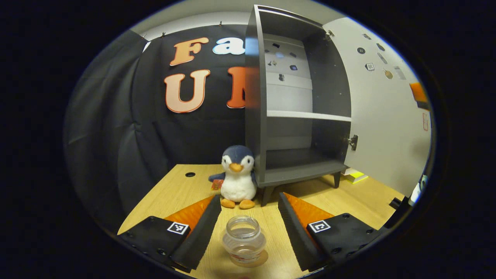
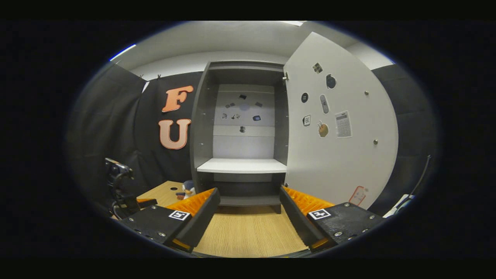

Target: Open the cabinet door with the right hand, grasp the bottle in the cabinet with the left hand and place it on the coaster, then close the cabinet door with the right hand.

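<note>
Left gripper [image 1: 249,221] found with fingers spread apart at bottom centre of the left gripper view, flanking without touching a clear bottle [image 1: 244,240] stood upright on a round coaster [image 1: 260,259] on the wooden table [image 1: 166,193]. Cabinet [image 2: 240,135] noted at centre of the right gripper view, door [image 2: 341,128] swung wide to the right, shelves bare. Right gripper [image 2: 250,211] at bottom centre, fingers apart, gripping nothing; plush penguin [image 1: 237,176] beside the cabinet's left leg.
</note>
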Tool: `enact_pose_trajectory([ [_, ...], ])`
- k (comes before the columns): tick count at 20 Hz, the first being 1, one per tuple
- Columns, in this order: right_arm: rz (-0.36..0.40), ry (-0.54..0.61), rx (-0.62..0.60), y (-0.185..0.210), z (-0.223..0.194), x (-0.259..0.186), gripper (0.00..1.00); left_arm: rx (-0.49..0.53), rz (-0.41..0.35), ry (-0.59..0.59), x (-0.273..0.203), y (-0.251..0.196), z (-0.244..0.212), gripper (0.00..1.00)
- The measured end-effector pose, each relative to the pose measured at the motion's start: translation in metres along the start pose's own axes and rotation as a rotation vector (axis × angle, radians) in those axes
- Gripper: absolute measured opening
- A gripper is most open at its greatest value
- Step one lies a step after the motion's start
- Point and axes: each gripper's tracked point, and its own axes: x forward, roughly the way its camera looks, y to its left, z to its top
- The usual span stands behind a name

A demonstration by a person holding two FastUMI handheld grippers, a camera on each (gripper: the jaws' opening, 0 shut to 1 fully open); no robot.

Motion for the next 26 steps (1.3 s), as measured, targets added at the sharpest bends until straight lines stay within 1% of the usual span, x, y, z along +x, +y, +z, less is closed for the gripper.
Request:
enact_pose_trajectory([
  [1, -0.007, -0.005, 0.000, -0.005, 0.002, -0.001, 0.98, -0.005, 0.003, -0.019, -0.004, -0.001, 0.013, 0.96],
  [2, -0.012, -0.010, -0.002, -0.010, 0.004, -0.003, 0.93, -0.011, 0.007, -0.036, -0.008, -0.002, 0.025, 0.96],
  [5, -0.028, -0.036, -0.012, -0.024, 0.014, -0.008, 0.93, -0.017, 0.011, -0.070, -0.018, -0.004, 0.055, 0.96],
  [8, -0.035, -0.057, -0.009, -0.034, 0.022, -0.015, 0.98, -0.009, 0.017, -0.098, -0.025, -0.007, 0.080, 0.96],
  [9, -0.038, -0.063, -0.006, -0.037, 0.025, -0.017, 0.95, -0.007, 0.020, -0.105, -0.029, -0.007, 0.087, 0.96],
  [10, -0.043, -0.069, -0.002, -0.041, 0.027, -0.019, 0.95, -0.007, 0.021, -0.113, -0.032, -0.009, 0.094, 0.96],
  [13, -0.054, -0.084, 0.008, -0.053, 0.035, -0.024, 0.95, -0.015, 0.026, -0.125, -0.040, -0.015, 0.110, 0.97],
  [14, -0.056, -0.088, 0.009, -0.056, 0.037, -0.027, 0.95, -0.023, 0.025, -0.132, -0.041, -0.016, 0.116, 0.96],
  [15, -0.058, -0.092, 0.009, -0.060, 0.039, -0.029, 0.95, -0.029, 0.028, -0.137, -0.044, -0.018, 0.120, 0.97],
  [17, -0.063, -0.099, 0.005, -0.067, 0.044, -0.033, 0.95, -0.032, 0.036, -0.147, -0.047, -0.020, 0.128, 0.96],
  [18, -0.064, -0.100, 0.003, -0.071, 0.046, -0.036, 0.97, -0.031, 0.040, -0.148, -0.049, -0.021, 0.132, 0.96],
  [20, -0.067, -0.105, 0.006, -0.079, 0.054, -0.044, 0.95, -0.030, 0.044, -0.153, -0.053, -0.023, 0.139, 0.96],
  [23, -0.086, -0.111, 0.001, -0.105, 0.066, -0.058, 0.95, -0.026, 0.053, -0.167, -0.057, -0.026, 0.149, 0.96],
  [26, -0.134, -0.096, -0.018, -0.140, 0.072, -0.073, 0.95, -0.026, 0.066, -0.178, -0.060, -0.028, 0.155, 0.96],
])
